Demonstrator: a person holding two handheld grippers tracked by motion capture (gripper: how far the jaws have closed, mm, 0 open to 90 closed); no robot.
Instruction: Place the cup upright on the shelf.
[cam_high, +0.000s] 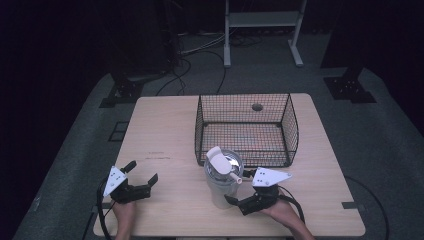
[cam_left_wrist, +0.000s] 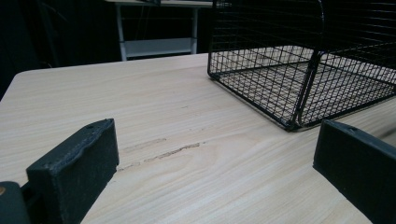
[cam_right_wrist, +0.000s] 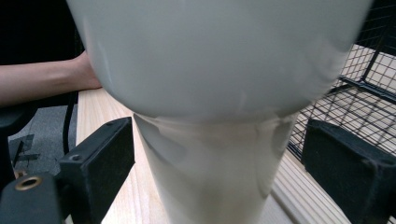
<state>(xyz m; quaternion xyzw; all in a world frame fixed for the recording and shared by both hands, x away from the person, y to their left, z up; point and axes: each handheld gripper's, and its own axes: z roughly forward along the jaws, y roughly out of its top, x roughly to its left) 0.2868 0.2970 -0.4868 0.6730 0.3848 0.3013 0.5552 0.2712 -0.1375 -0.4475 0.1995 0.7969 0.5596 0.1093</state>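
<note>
From my right gripper view, the tumbler (cam_right_wrist: 219, 93) runs off the top edge, so its lid and upper rim are cut away, and its foot drops below the bottom edge. It sits so close that its surface is soft and blurred. It also hides most of the wire basket (cam_right_wrist: 369, 88) behind it; I can't tell whether my right gripper (cam_right_wrist: 217, 163) pads touch its sides. From my left gripper view, the basket (cam_left_wrist: 299, 70) is cropped at the top and right edges, and my left gripper (cam_left_wrist: 215, 163) has its right pad cut by the frame. In the high view, both my forearms leave the bottom edge.
</note>
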